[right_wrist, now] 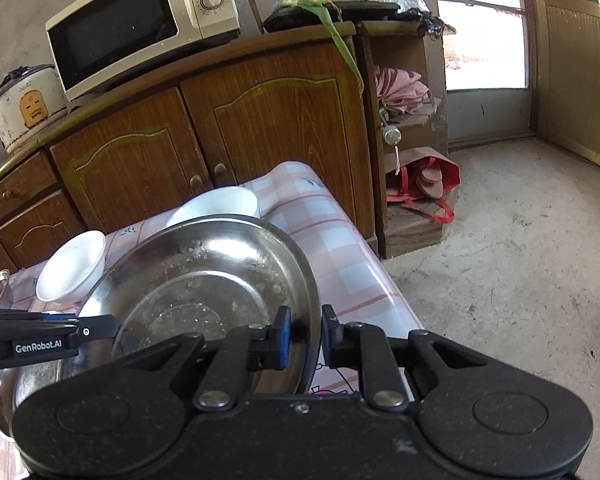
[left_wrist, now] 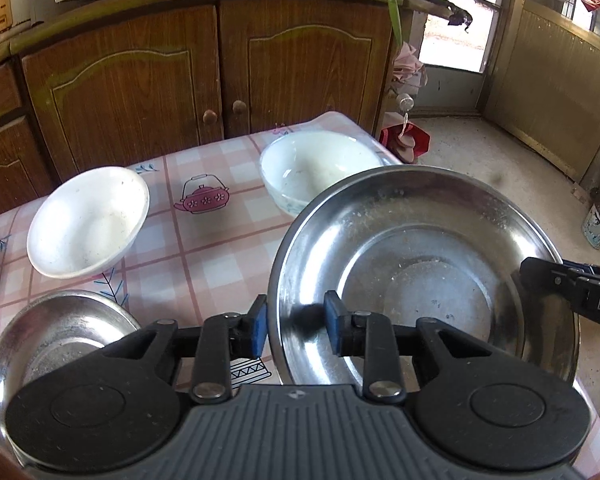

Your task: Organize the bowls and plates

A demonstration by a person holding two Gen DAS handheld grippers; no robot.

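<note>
Both the left gripper (left_wrist: 296, 322) and the right gripper (right_wrist: 303, 336) are clamped on the rim of the large round steel plate (left_wrist: 420, 264), held above the table (left_wrist: 204, 264). Nothing looks stacked yet: two white bowls (left_wrist: 88, 222) sit apart toward its far edge, and a smaller steel plate (left_wrist: 56, 332) sits at its near-left corner.

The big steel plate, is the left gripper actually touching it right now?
Touching. In the left wrist view the left gripper has the rim of the big steel plate pinched between its blue pads, one pad outside the rim, the other inside.

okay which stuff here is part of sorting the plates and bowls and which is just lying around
Part of the job:
large steel plate, gripped at its rim by left tool and right tool
small steel plate
two white bowls

Just lying about:
microwave
rice cooker
red bag
</note>
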